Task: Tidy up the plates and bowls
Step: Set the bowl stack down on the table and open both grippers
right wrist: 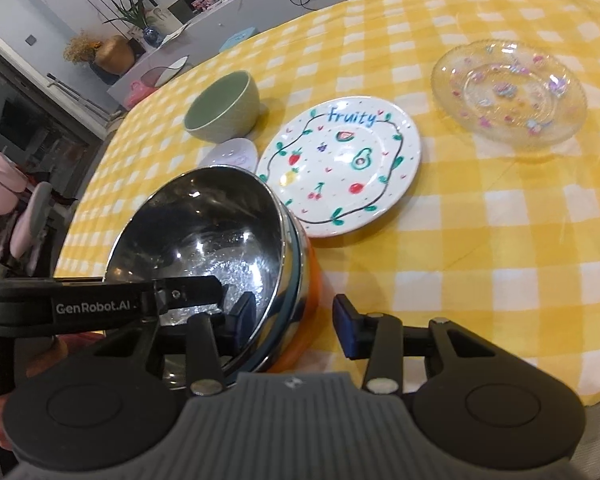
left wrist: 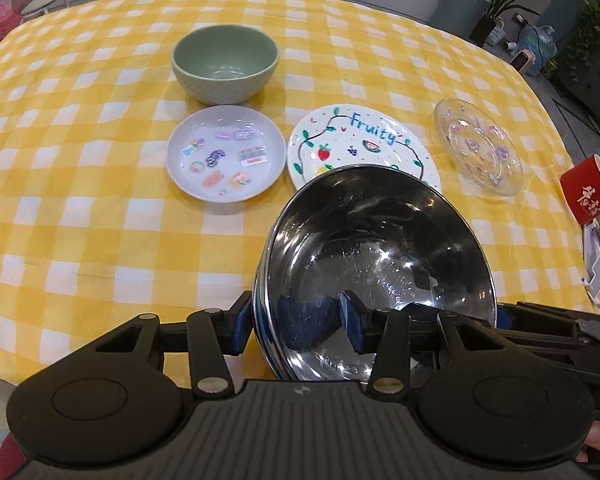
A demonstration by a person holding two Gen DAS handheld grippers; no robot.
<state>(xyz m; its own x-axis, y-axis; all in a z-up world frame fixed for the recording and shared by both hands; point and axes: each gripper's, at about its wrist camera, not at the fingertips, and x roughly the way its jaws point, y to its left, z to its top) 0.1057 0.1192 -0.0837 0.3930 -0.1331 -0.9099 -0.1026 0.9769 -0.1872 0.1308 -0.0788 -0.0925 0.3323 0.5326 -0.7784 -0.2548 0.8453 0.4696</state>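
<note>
Left gripper [left wrist: 292,320] clamped across the near rim of a steel bowl [left wrist: 380,248] above the counter [left wrist: 80,220], right gripper [right wrist: 288,322] astride its opposite wall, contact unclear, sticker dish [left wrist: 225,154], green bowl [left wrist: 225,65], Fruity plate [left wrist: 360,140], glass plate [left wrist: 478,146], red mug [left wrist: 588,190] beyond.

**Dishes on the table: where each one sits**

Seen from the left wrist, a metal bowl [left wrist: 380,264] sits closest to the table's [left wrist: 80,240] near edge, tilted, with one finger of each gripper inside its rim. Just behind it lies the fruit plate [left wrist: 360,144], partly hidden by the bowl's far rim. Left of that plate, just beside it, is the sticker plate [left wrist: 225,154]. Behind the sticker plate, nearly touching, stands the deep bowl [left wrist: 225,64]. Right of the fruit plate, apart from it, lies the glass plate [left wrist: 478,146]. A mug [left wrist: 588,190] stands at the table's right edge.
</note>
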